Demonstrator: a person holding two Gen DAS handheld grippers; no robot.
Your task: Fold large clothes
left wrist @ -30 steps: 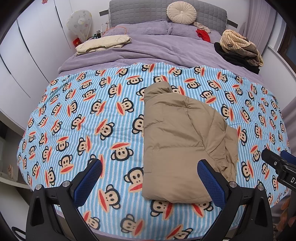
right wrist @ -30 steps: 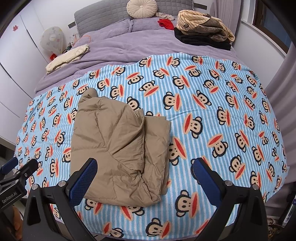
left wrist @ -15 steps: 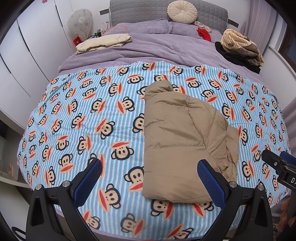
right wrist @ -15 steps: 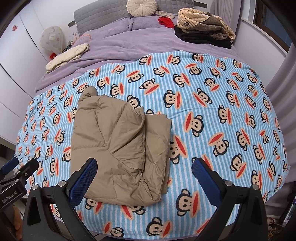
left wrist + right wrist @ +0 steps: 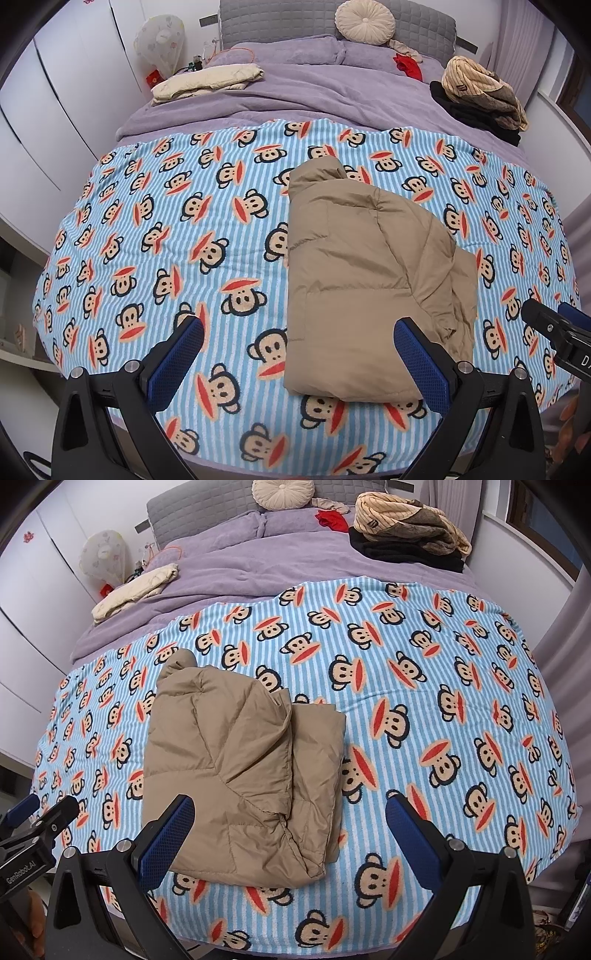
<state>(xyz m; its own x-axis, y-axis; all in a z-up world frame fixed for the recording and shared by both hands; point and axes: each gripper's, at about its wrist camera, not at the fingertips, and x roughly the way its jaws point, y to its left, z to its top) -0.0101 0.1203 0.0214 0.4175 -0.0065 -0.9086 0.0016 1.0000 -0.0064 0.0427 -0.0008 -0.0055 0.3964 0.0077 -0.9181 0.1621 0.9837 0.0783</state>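
From here the jacket (image 5: 365, 284) lies folded into a compact slab on the blanket (image 5: 166, 229) near the bed's foot (one layer sticks out at its right), and both my left gripper (image 5: 299, 354) and right gripper (image 5: 290, 830) hang empty above it, fingers wide, so I judge it nearly done.

Both cameras look from the foot of the bed toward its pillows, high above the monkey blanket (image 5: 221, 229). The left gripper (image 5: 299, 358) sees the tan jacket (image 5: 365, 280) ahead to its right; the right gripper (image 5: 291, 834) sees it ahead-left. Both share it.
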